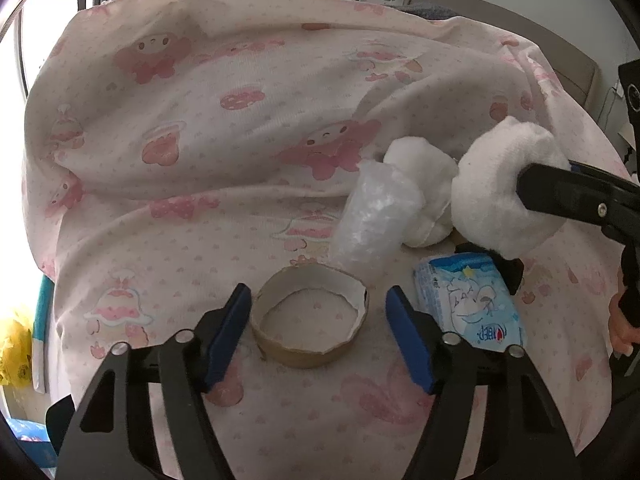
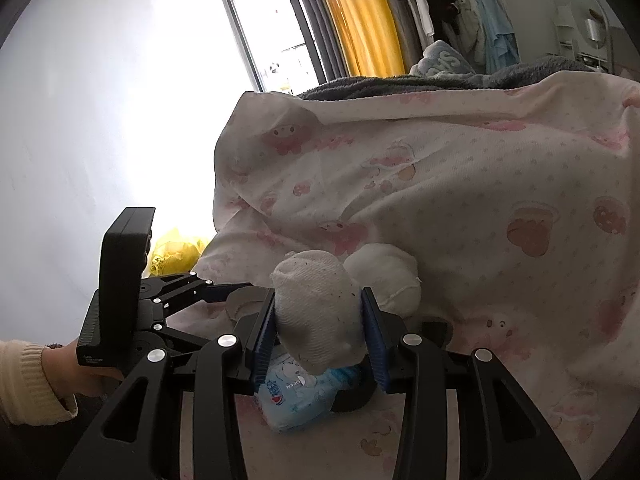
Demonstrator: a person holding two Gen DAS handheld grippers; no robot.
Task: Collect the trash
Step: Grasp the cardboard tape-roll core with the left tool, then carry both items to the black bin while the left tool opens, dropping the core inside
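Yellow bag (image 1: 14, 344) sits far left off the bed edge, likely your bin, but it's too blurred to confirm. Your left tongs (image 1: 316, 336) straddle the cardboard ring (image 1: 310, 320) on the pink quilt (image 1: 200, 140); pads stand just clear of it on both sides, so nothing is gripped. Step in hand: pick up the ring. Next: squeeze gently, the ring is thin and torn and will likely buckle. Behind it lie a plastic wrap (image 1: 372, 216) and a white wad (image 1: 424, 188), then a blue tissue pack (image 1: 468, 300). Your right tongs (image 2: 320, 332) are clamped on a second white wad (image 2: 316, 312), held above the pack. Carry that to the bag.
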